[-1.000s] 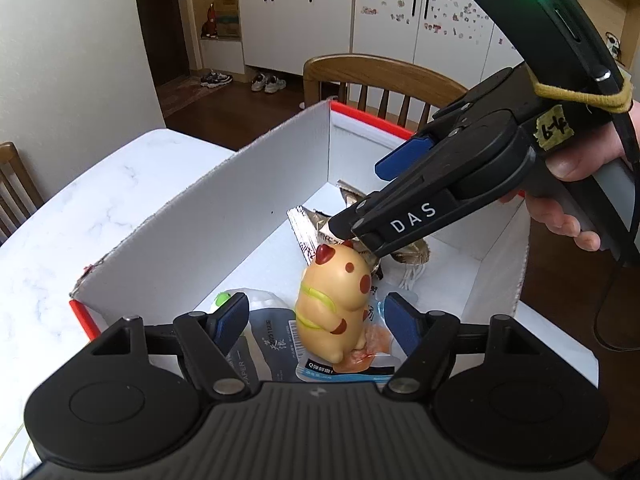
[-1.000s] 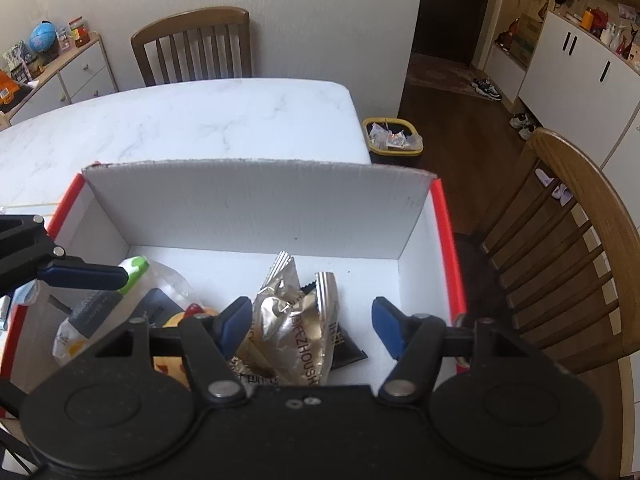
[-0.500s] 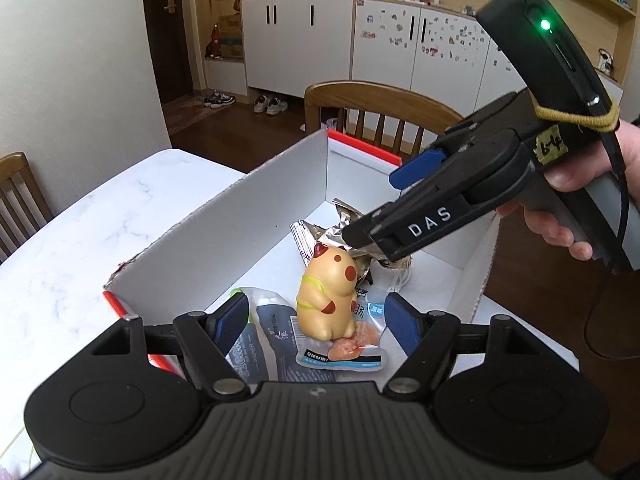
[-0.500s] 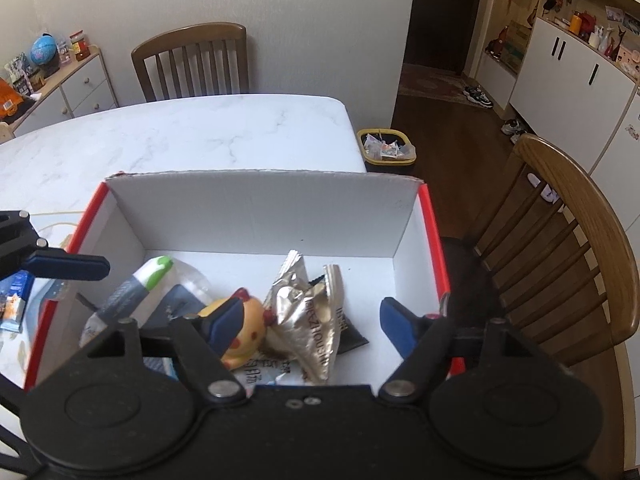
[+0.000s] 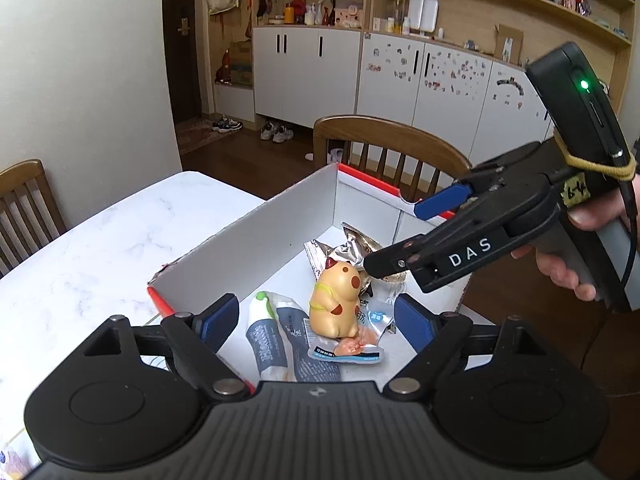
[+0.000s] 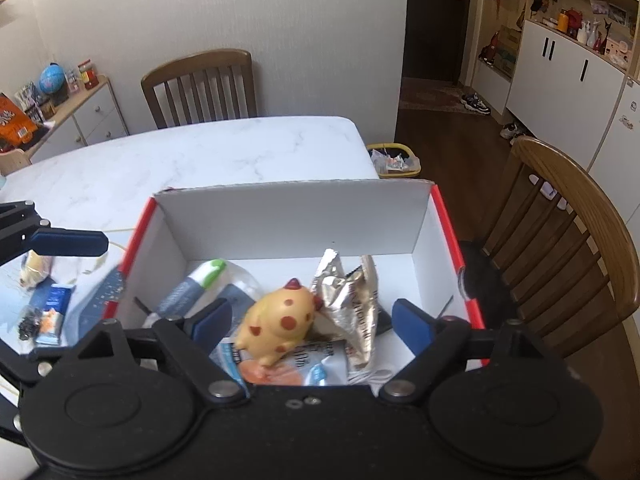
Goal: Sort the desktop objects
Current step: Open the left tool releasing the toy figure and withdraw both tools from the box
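Pulled back and up from the box over the last second: both hand-held grippers, with more of the room now visible and the toy no longer under the right fingers. Left hand-held gripper (image 5: 316,318) released, blue pads spread wide, nothing between them, hovering at the near edge of the cardboard box (image 5: 256,240). Right hand-held gripper (image 6: 312,322) likewise released, pads well apart, poised above the box's near rim; seen from the left wrist as a black body (image 5: 472,240) marked DAS, held in a hand (image 5: 576,256). Inside the white-walled, red-edged box: a glossy, rounded yellow toy (image 5: 336,300) with brown spots and a red ear, upright, resting on a flat clear-and-blue plastic packet (image 5: 348,350). Just behind the toy, touching it, a crinkled silver foil wrapper (image 5: 348,246). Beside the toy, a soft grey-and-white pouch with a green cap (image 5: 268,336). White marble-patterned desk (image 6: 224,152) under the box, with small packets (image 6: 50,312) lying loose left of it. Slatted wooden chair (image 6: 200,84) at the far side.
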